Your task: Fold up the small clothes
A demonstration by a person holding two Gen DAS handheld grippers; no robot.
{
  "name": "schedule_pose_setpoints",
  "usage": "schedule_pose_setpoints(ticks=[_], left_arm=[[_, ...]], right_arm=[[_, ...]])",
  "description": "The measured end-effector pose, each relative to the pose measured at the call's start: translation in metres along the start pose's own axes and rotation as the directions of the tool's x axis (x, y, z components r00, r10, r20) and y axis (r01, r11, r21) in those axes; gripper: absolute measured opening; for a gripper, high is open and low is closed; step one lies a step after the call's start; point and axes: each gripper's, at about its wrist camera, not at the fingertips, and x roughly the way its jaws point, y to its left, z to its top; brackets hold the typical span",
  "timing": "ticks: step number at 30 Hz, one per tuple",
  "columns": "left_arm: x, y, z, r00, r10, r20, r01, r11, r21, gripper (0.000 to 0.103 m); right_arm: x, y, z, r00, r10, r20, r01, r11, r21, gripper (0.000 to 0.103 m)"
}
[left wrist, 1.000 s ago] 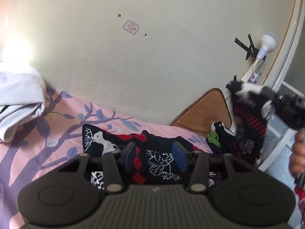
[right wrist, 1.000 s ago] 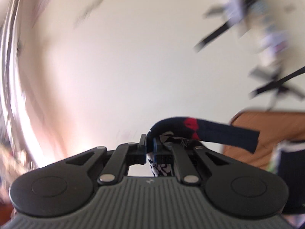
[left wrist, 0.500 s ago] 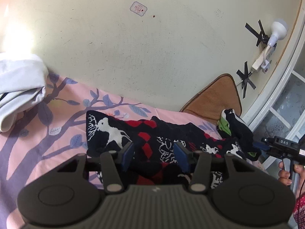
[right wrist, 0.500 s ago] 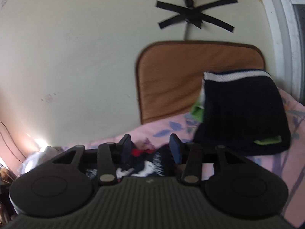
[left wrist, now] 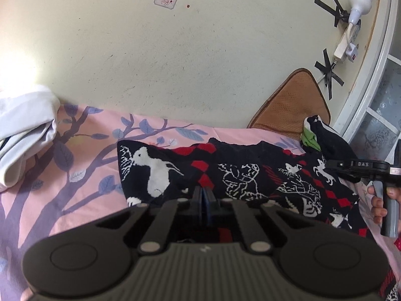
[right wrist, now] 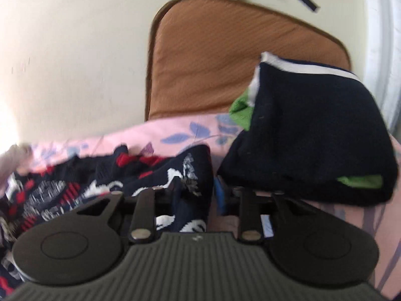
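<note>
Your left gripper [left wrist: 203, 195] is pinched together on the near edge of the sweater [left wrist: 225, 175], a dark knit with red diamonds and white animals, spread across the pink sheet [left wrist: 75, 175]. Your right gripper [right wrist: 198, 198] sits with its tongs apart over the sweater's right end, just beside folded dark shorts [right wrist: 313, 135]. A brown cushion [right wrist: 238, 55] leans on the wall.

My right gripper [right wrist: 198, 198] fingers hide behind the patterned garment [right wrist: 160, 183], so I can't read their spacing.
</note>
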Motion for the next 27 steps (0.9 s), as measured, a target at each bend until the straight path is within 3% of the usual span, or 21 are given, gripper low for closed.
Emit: schedule_pose_setpoints(ticks=[3,5,6,7,9,10,11,12,14,16,18,20,22,25,27], left_arm=[[-0.004,0.003,0.002,1.0,-0.001,0.024,0.001,1.0,-0.017,0.006],[-0.005,0.006,0.003,1.0,-0.01,0.025,0.011,0.999,-0.039,0.007],[-0.007,0.008,0.004,0.999,-0.01,0.032,0.011,0.999,-0.048,0.009],[-0.01,0.009,0.006,0.999,-0.005,0.045,0.008,0.998,-0.056,0.01],[-0.021,0.014,0.011,0.996,0.012,0.087,-0.005,0.996,-0.086,0.012],[-0.029,0.017,0.014,0.994,0.017,0.111,-0.004,0.993,-0.114,0.013],[-0.036,0.02,0.017,0.991,0.021,0.132,-0.001,0.989,-0.145,0.016],[-0.045,0.024,0.022,0.988,0.028,0.154,0.001,0.983,-0.183,0.018],[-0.062,0.028,0.028,0.978,0.051,0.201,-0.001,0.971,-0.238,0.019],[-0.081,0.03,0.028,0.964,0.056,0.259,0.015,0.964,-0.264,0.021],[-0.092,0.031,0.025,0.955,0.053,0.291,0.029,0.962,-0.27,0.027],[-0.095,0.033,0.022,0.954,0.059,0.295,0.022,0.964,-0.264,0.027],[-0.091,0.036,0.021,0.958,0.067,0.278,0.007,0.966,-0.257,0.027],[-0.084,0.04,0.022,0.966,0.076,0.249,-0.01,0.966,-0.257,0.027],[-0.083,0.042,0.023,0.967,0.065,0.245,0.002,0.965,-0.263,0.027]], right_arm=[[-0.04,-0.013,-0.012,0.993,0.095,0.072,-0.104,0.985,0.135,0.038],[-0.058,-0.012,-0.03,0.989,0.139,0.057,-0.145,0.982,0.124,0.036],[-0.061,-0.008,-0.042,0.993,0.114,0.011,-0.114,0.99,0.087,0.035],[-0.06,-0.004,-0.054,0.999,0.037,-0.039,-0.037,0.999,0.021,0.035],[-0.07,0.001,-0.069,0.998,-0.067,0.014,0.068,0.995,-0.076,0.044],[-0.077,0.006,-0.067,0.992,-0.12,0.038,0.123,0.988,-0.088,0.043],[-0.086,0.015,-0.063,0.986,-0.149,0.079,0.157,0.982,-0.108,0.042],[-0.095,0.025,-0.059,0.985,-0.123,0.121,0.139,0.98,-0.14,0.042],[-0.109,0.055,-0.044,0.989,0.008,0.151,0.024,0.977,-0.21,0.042],[-0.104,0.091,-0.028,0.985,0.139,0.1,-0.107,0.957,-0.27,0.042],[-0.088,0.128,-0.014,0.963,0.27,0.015,-0.254,0.923,-0.289,0.042],[-0.062,0.169,-0.002,0.924,0.375,-0.08,-0.381,0.873,-0.306,0.042],[-0.032,0.214,0.003,0.896,0.403,-0.185,-0.444,0.818,-0.366,0.043],[0.011,0.268,-0.006,0.884,0.349,-0.312,-0.461,0.762,-0.454,0.045],[0.032,0.289,-0.018,0.863,0.314,-0.396,-0.485,0.736,-0.472,0.044]])
